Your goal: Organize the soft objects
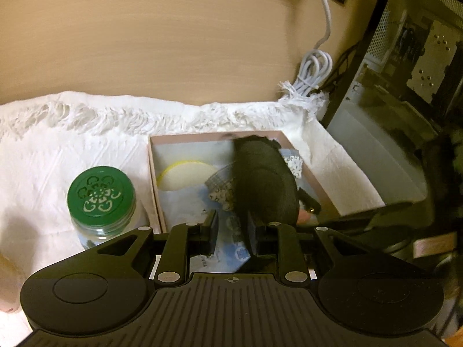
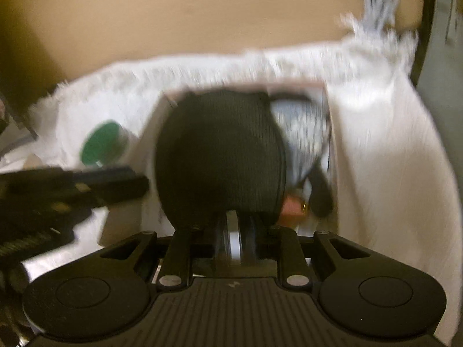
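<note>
Black fabric, a soft dark bundle (image 2: 221, 156), is hanging from the right gripper (image 2: 233, 222), whose jaws are pinching closed on its lower edge. It is hovering just above the pink box (image 1: 154, 173), over the box's right half, so it looks as though it is on its way in and not yet set down.

Inside the box, several soft things are already lying: a round pad with a yellow rim (image 1: 185, 175) toward the box's left wall, a patterned grey-and-white cloth (image 1: 221, 190) at the middle, partly under the black bundle, and a pale blue wrapper (image 1: 188, 202) along the bottom. By my reading most of the sorting is done, with this bundle still to be released.

Left gripper (image 1: 233, 231) is waiting over the box's near edge, its jaws standing apart and holding nothing.

Outside the box, a jar with a green lid (image 1: 101, 193) is standing just beside its left wall on the white fringed towel (image 1: 72, 144). Whether the jar belongs to the task I cannot tell. Beyond the box's far right corner, a coiled white cable (image 1: 315, 66) is lying on the table.
</note>
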Action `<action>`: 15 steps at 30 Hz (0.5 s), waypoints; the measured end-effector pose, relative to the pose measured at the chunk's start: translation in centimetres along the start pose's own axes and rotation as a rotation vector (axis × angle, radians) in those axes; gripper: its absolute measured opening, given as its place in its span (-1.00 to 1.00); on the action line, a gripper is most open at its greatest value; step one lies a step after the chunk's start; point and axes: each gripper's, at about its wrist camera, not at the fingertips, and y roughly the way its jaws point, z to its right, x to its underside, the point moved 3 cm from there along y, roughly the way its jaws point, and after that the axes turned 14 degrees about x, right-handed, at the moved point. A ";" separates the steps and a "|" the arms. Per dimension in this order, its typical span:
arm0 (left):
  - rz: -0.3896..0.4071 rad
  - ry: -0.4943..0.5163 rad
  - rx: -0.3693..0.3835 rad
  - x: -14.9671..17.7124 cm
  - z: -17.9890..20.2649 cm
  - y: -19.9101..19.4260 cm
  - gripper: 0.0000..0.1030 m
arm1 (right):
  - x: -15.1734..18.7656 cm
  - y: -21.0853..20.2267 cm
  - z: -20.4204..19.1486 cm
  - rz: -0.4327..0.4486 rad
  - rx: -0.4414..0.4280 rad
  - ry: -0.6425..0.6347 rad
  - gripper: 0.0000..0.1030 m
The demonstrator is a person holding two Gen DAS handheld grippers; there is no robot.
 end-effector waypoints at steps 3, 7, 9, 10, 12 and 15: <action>0.016 -0.006 -0.001 0.3 -0.2 -0.6 -0.53 | 0.0 -0.2 -0.2 0.007 0.013 0.015 -0.61; 0.085 0.011 -0.021 1.1 -0.1 -2.9 -0.53 | 0.2 -0.8 -1.2 0.045 0.046 -0.030 -0.40; 0.127 0.001 -0.092 2.1 0.0 -4.6 -0.53 | 0.5 -1.8 -1.6 0.111 0.057 -0.074 0.07; 0.145 -0.008 -0.122 2.8 0.0 -5.5 -0.53 | 0.6 -2.4 -1.8 0.148 0.057 -0.101 0.15; 0.175 -0.026 -0.197 4.6 0.0 -7.4 -0.53 | 1.2 -3.7 -2.1 0.233 0.064 -0.178 0.20; 0.173 -0.078 -0.301 8.1 -0.1 -9.4 -0.53 | 2.6 -5.6 -2.5 0.301 0.036 -0.262 0.32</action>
